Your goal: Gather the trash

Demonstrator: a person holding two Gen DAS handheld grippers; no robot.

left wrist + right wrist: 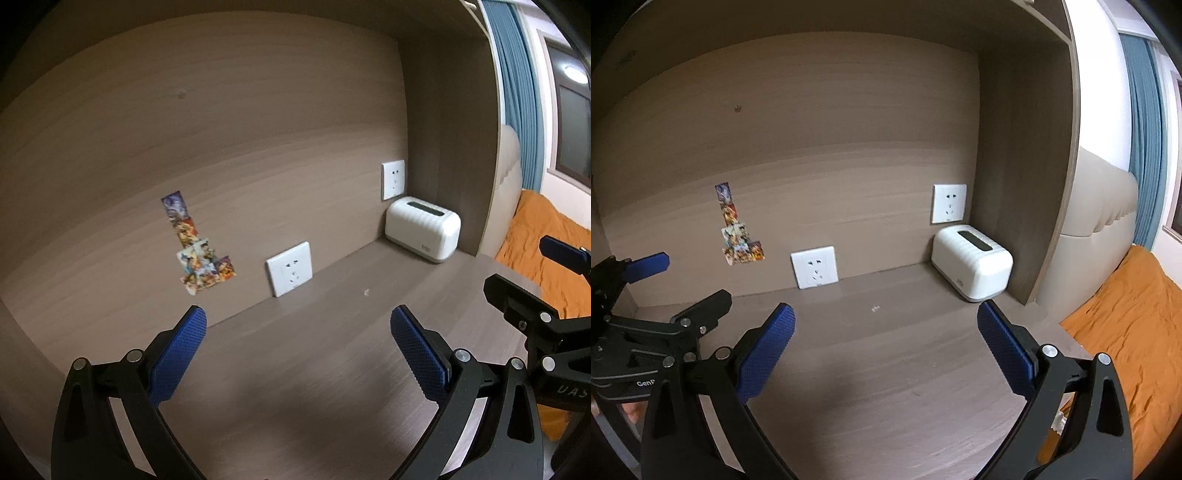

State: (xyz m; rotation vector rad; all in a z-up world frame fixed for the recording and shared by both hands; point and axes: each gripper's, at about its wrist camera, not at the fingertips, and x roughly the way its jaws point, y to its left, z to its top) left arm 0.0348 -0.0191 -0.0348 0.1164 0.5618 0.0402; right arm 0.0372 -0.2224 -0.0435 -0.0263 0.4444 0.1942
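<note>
A tiny pale scrap (366, 292) lies on the brown wooden desk (295, 369), ahead of both grippers; it also shows in the right wrist view (875, 308). My left gripper (298, 317) is open and empty above the desk, well short of the scrap. My right gripper (885, 314) is open and empty, also short of the scrap. The right gripper's body shows at the right edge of the left wrist view (535, 317). The left gripper's body shows at the left of the right wrist view (646, 317).
A white ribbed box (972, 262) stands in the desk's back right corner. Two white wall sockets (814, 267) (948, 203) and colourful stickers (738, 236) are on the back panel. A bed with an orange cover (1126, 332) lies right of the desk.
</note>
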